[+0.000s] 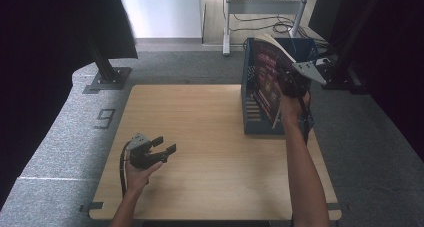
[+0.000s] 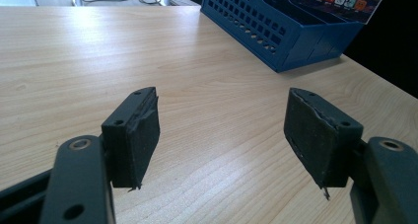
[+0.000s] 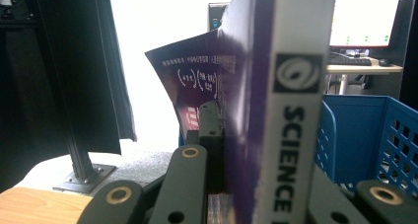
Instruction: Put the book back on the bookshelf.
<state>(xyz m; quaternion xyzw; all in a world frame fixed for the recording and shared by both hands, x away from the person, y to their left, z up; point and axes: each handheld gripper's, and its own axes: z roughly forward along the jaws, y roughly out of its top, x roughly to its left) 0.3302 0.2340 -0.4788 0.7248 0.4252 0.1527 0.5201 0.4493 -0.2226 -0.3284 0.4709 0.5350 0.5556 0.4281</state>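
**Ana:** Grippers first, starting at the left. Why is the left gripper (image 1: 165, 145) sitting idle over the pale wooden table (image 1: 200, 137)?

**Ben:** It is waiting, I think. Its jaws are standing spread wide, with nothing between the worn black rubber pads (image 2: 143, 135), as the left gripper view is showing. The left hand (image 1: 137, 169) is cradling the tool low over the near left part of the table, jaws pointing toward the far right, well apart from everything else.

**Ana:** And the thing being handled?

**Ben:** That is the dark purple paperback book with a white spine (image 3: 291, 110). It is hanging upright over the dark blue perforated plastic file basket (image 1: 252, 109) at the table's far right edge, with its lower part seemingly already inside the basket.

**Ana:** Why upright?

**Ben:** My guess is the basket's slots are taking books on edge, so holding it vertical is letting it slide straight in or out. Whether it is touching the bottom, I cannot tell.

**Ana:** How is the right gripper (image 1: 289, 82) holding it?

**Ben:** Its jaws are pinching the book near the spine, pressed tight against both covers in the right gripper view; the front cover is bowing away above the grip. The right forearm (image 1: 305, 172) is reaching long and straight up the right side of the table, wrist raised above the basket, with the grey three-cornered plate (image 1: 311, 71) sitting on top.
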